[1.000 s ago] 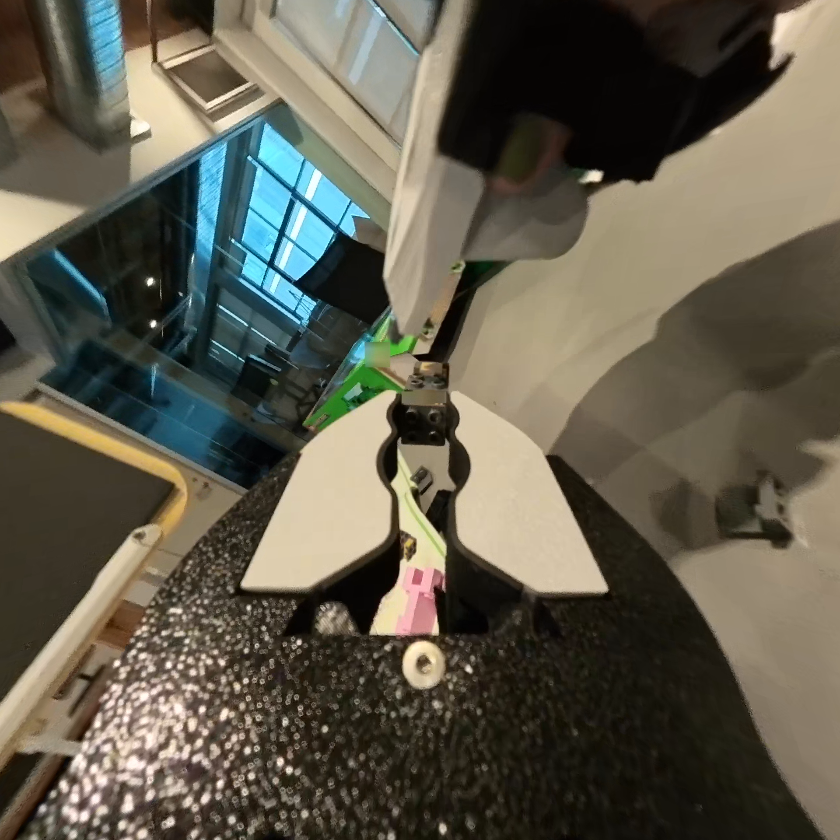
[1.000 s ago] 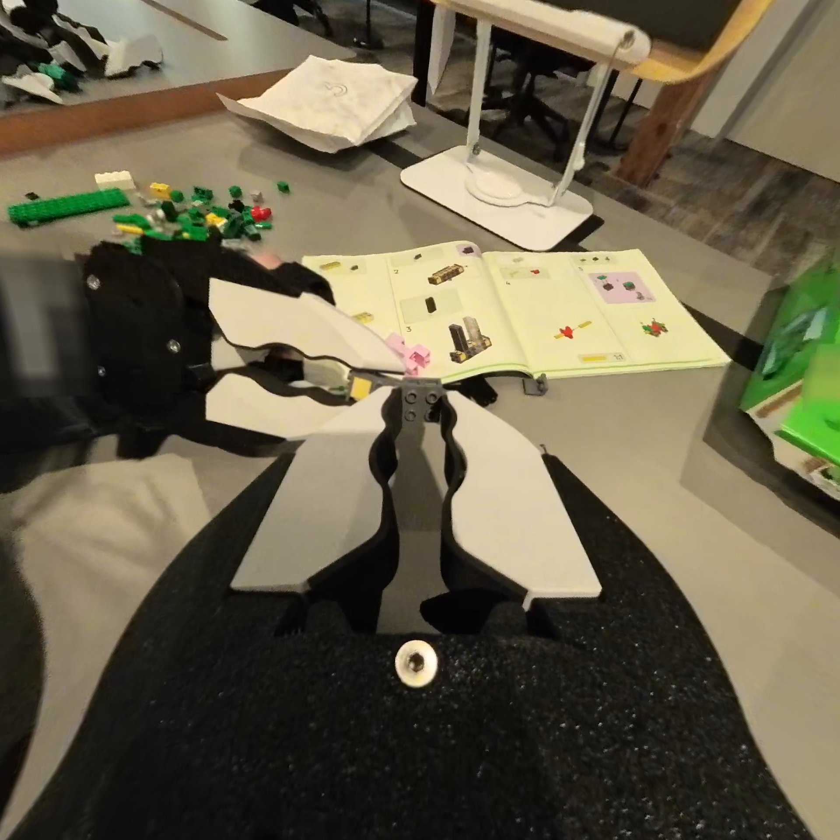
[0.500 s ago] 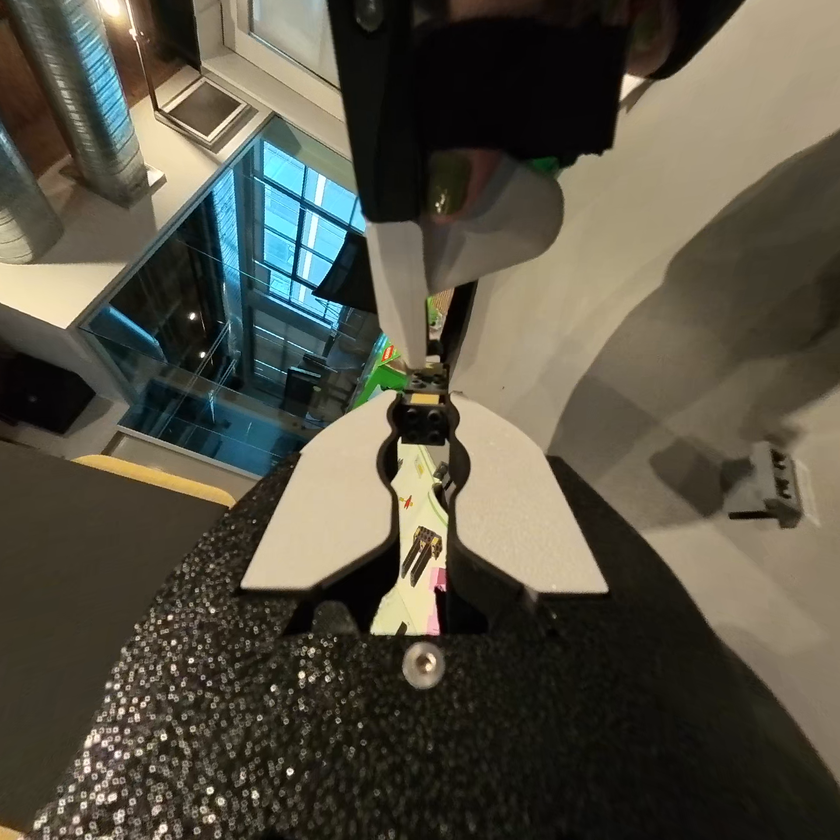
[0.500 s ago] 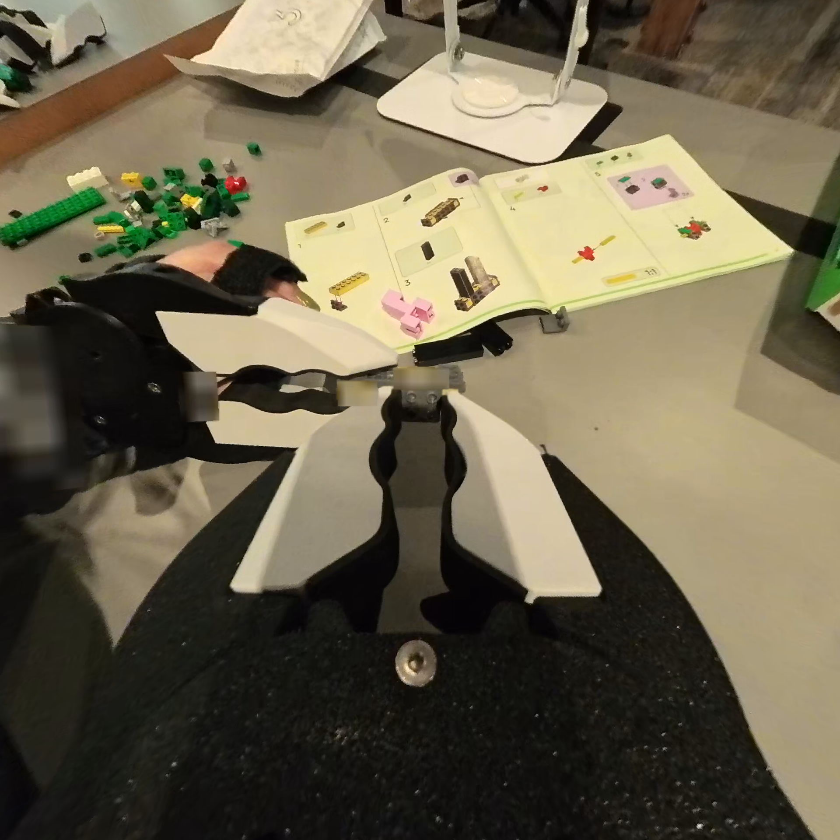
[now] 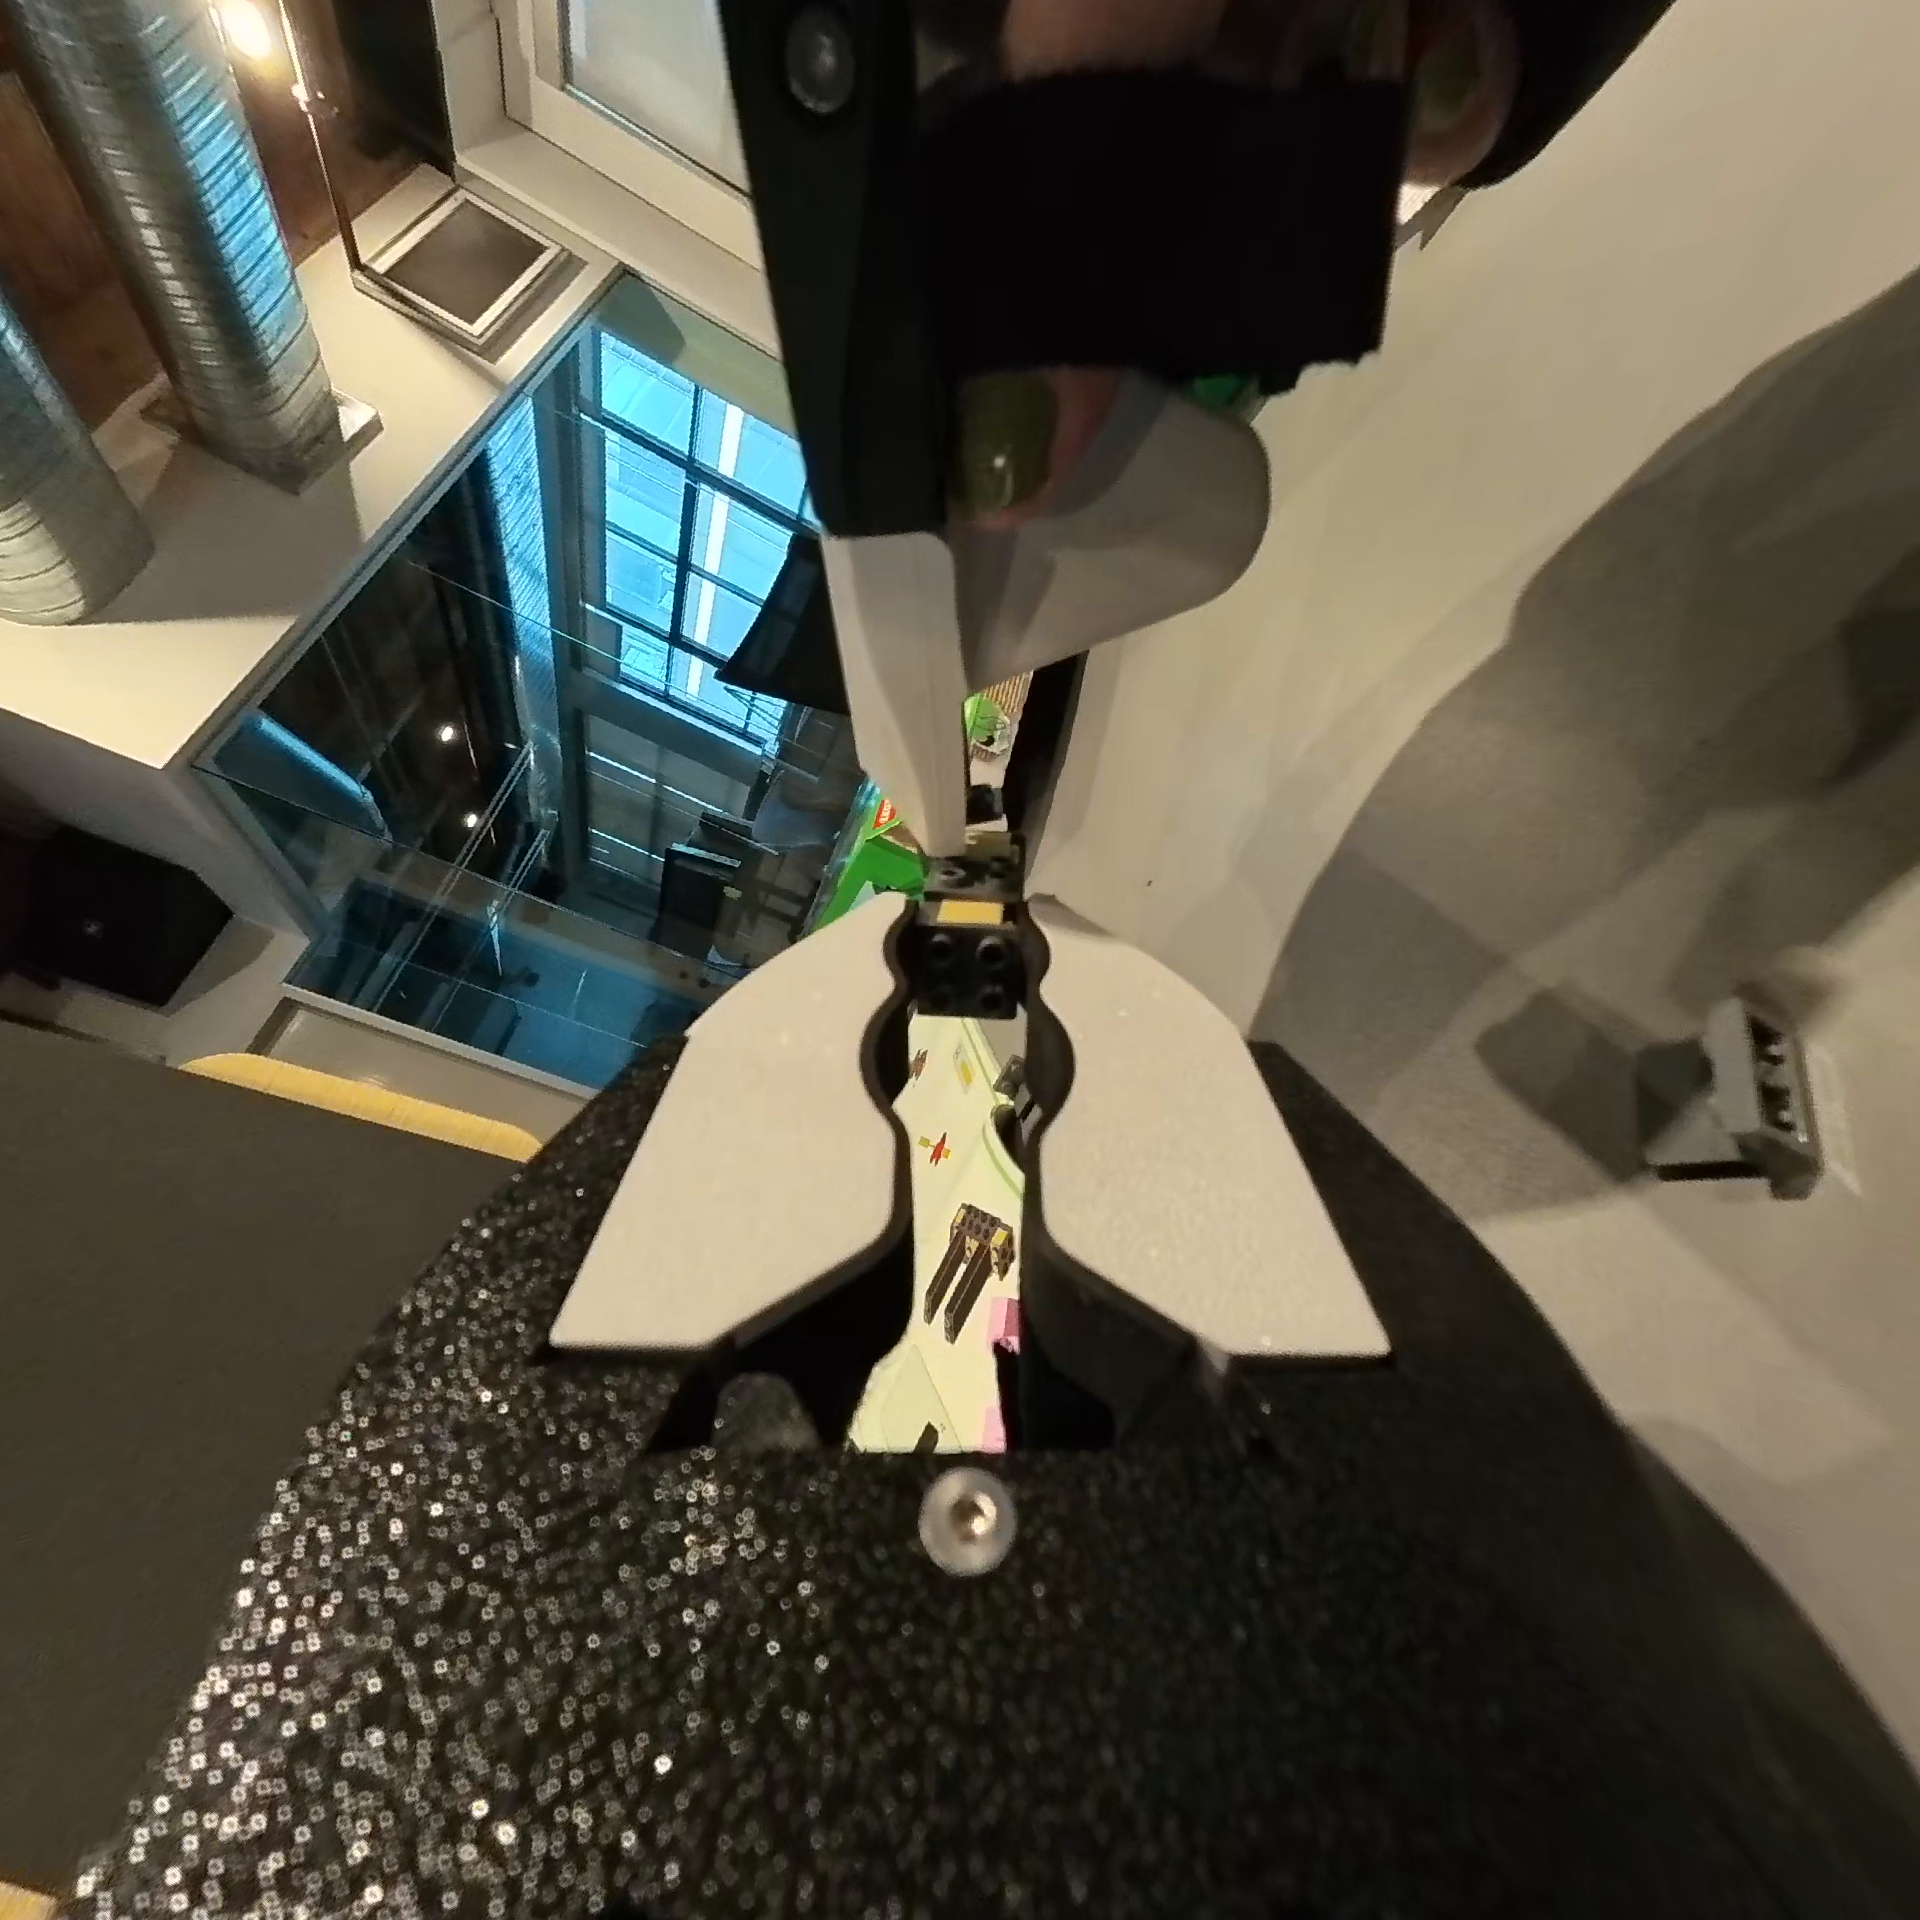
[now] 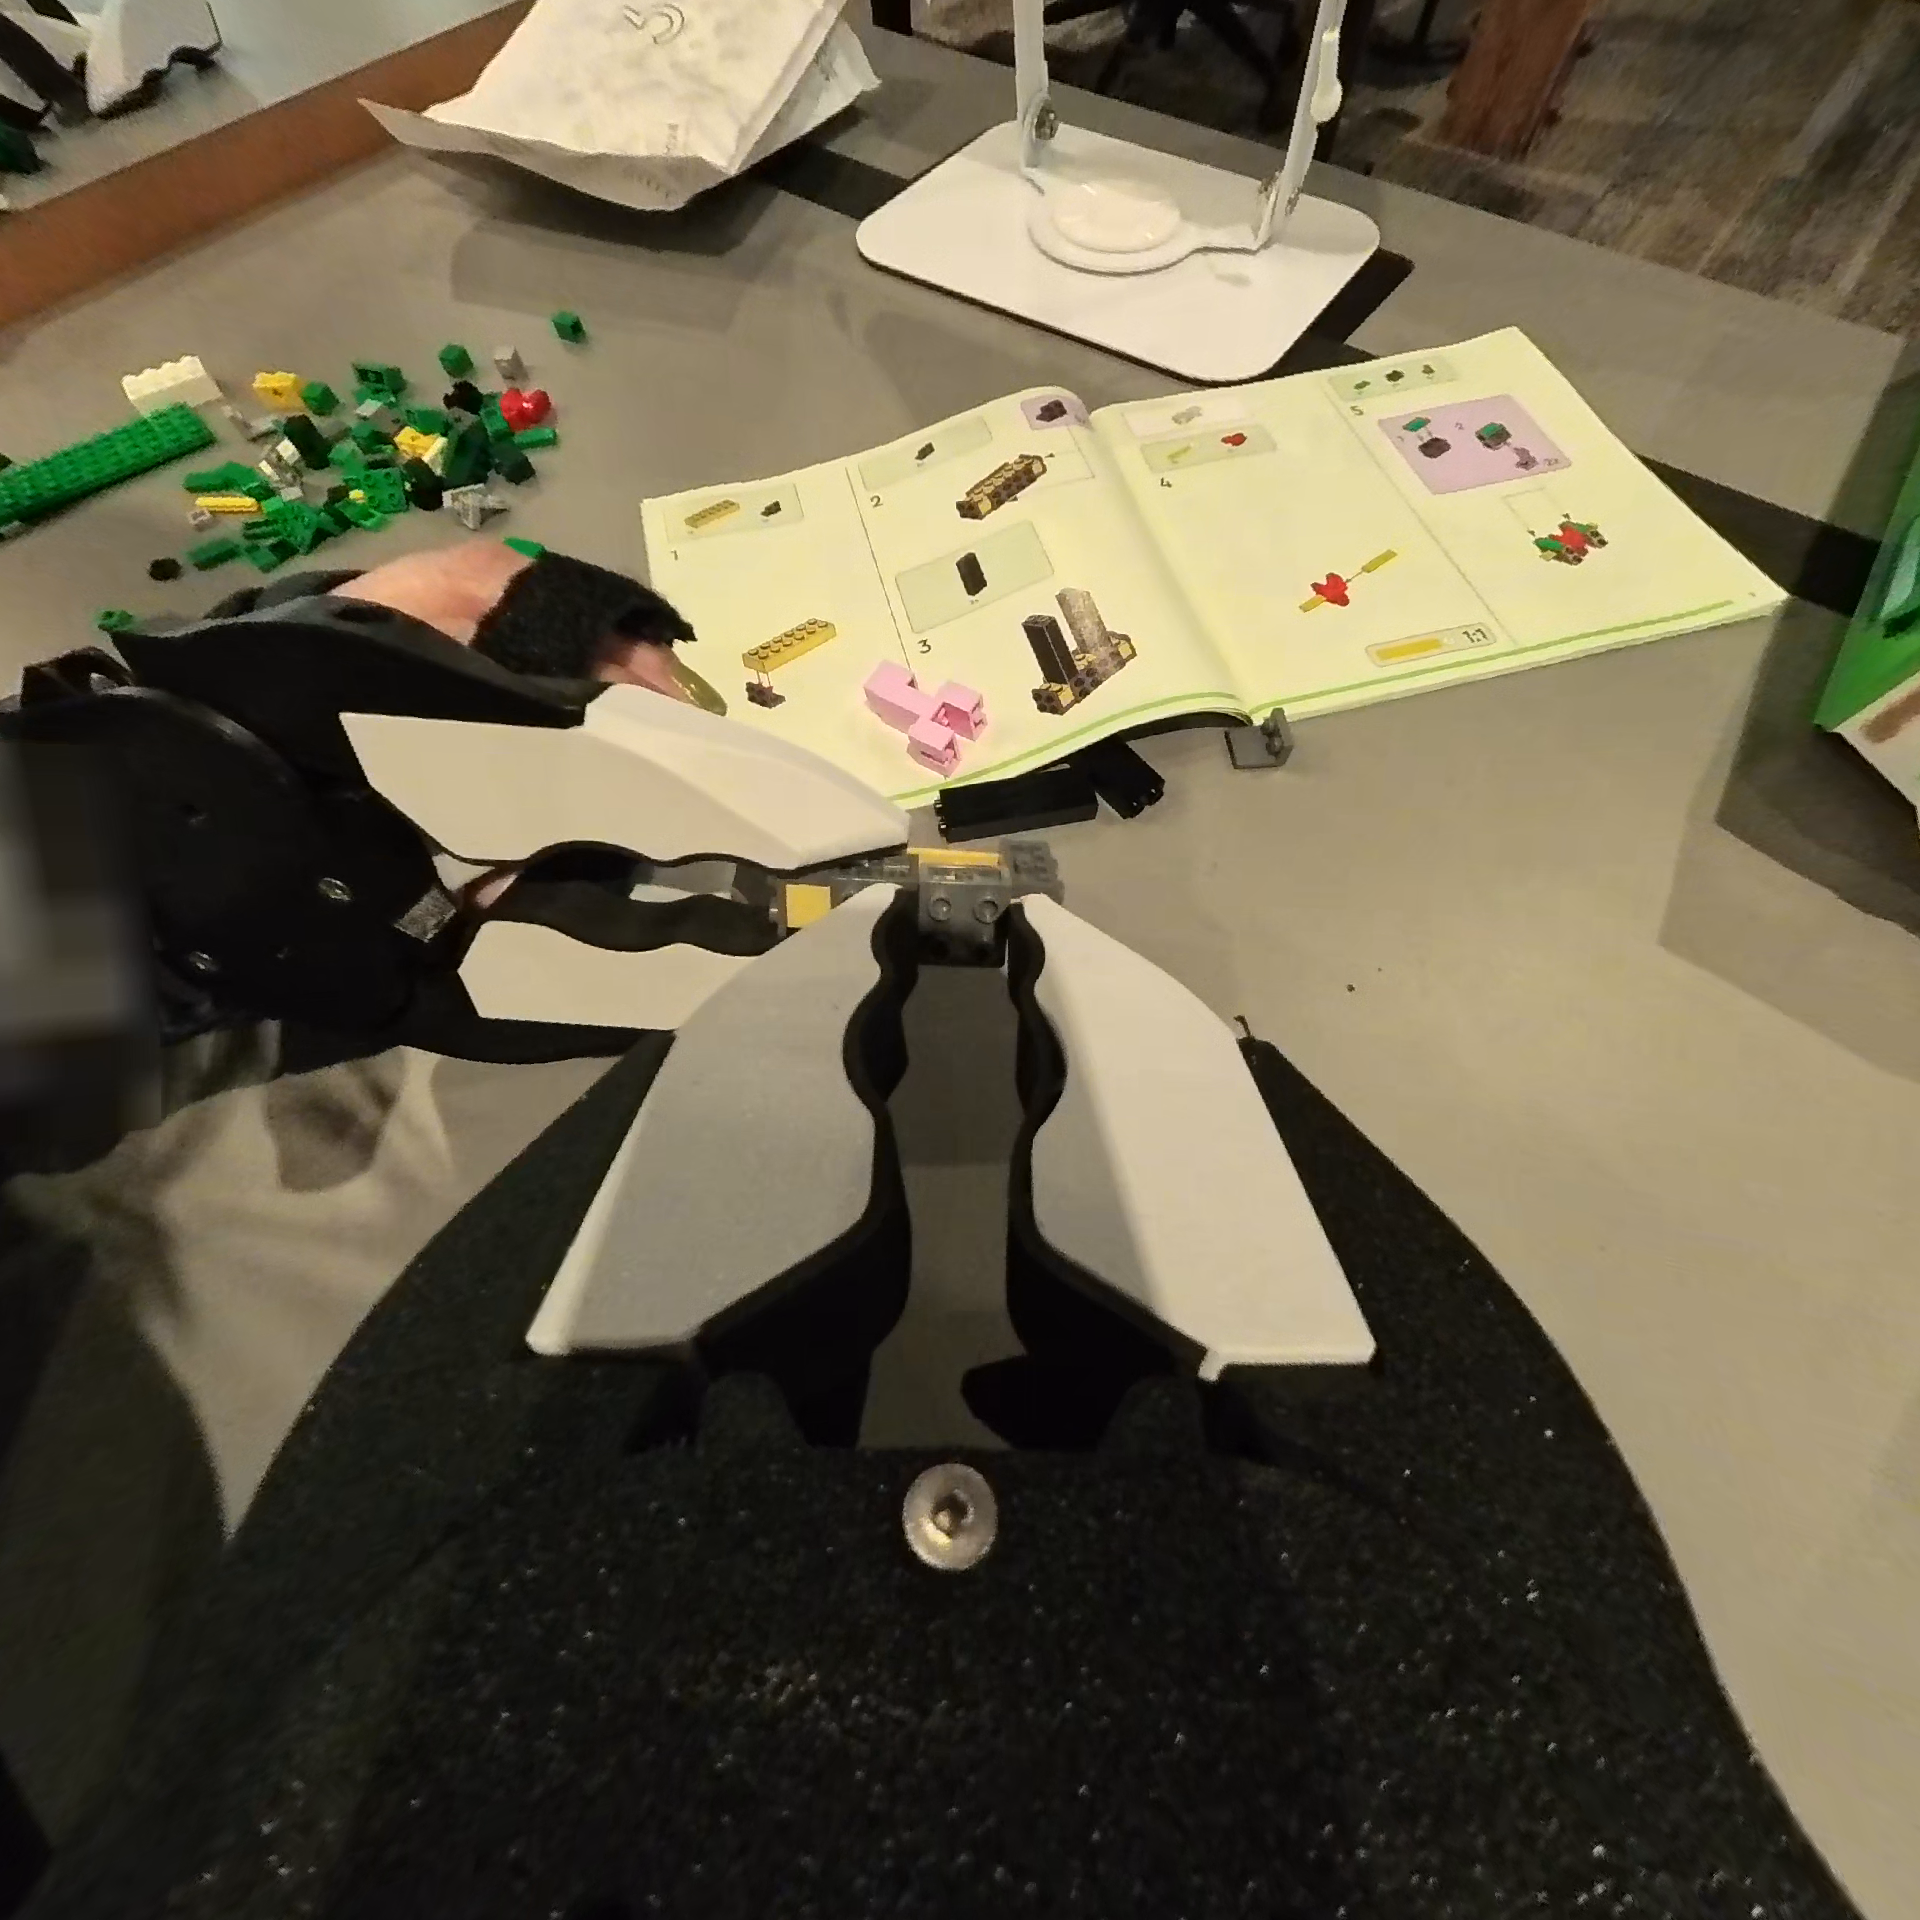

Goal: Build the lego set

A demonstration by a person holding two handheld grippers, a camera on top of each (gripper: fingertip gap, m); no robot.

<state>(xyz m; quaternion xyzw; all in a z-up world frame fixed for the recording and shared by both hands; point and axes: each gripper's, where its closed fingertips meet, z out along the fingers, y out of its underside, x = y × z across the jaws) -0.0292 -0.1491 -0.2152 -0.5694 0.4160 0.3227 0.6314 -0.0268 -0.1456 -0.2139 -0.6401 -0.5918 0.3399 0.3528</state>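
My left gripper is shut on a small assembly, a black brick with a yellow piece on its far end. In the right wrist view the left gripper comes in from the left, and the assembly shows as a yellow and grey strip. My right gripper is shut on a grey brick that touches the strip's end. In the left wrist view the right gripper comes down from above onto the assembly. Both are held above the grey table.
An open instruction booklet lies ahead with a pink pig on it. Black bricks and a small grey piece lie at its near edge. Loose green bricks, a white lamp base, a paper bag and a green box surround it. Only a small space, under 4 cm, lies between the two pairs of fingers.
The two grippers have come together, and the grey brick now meets the end of the left gripper's assembly. The right wrist view has tilted down towards the table.
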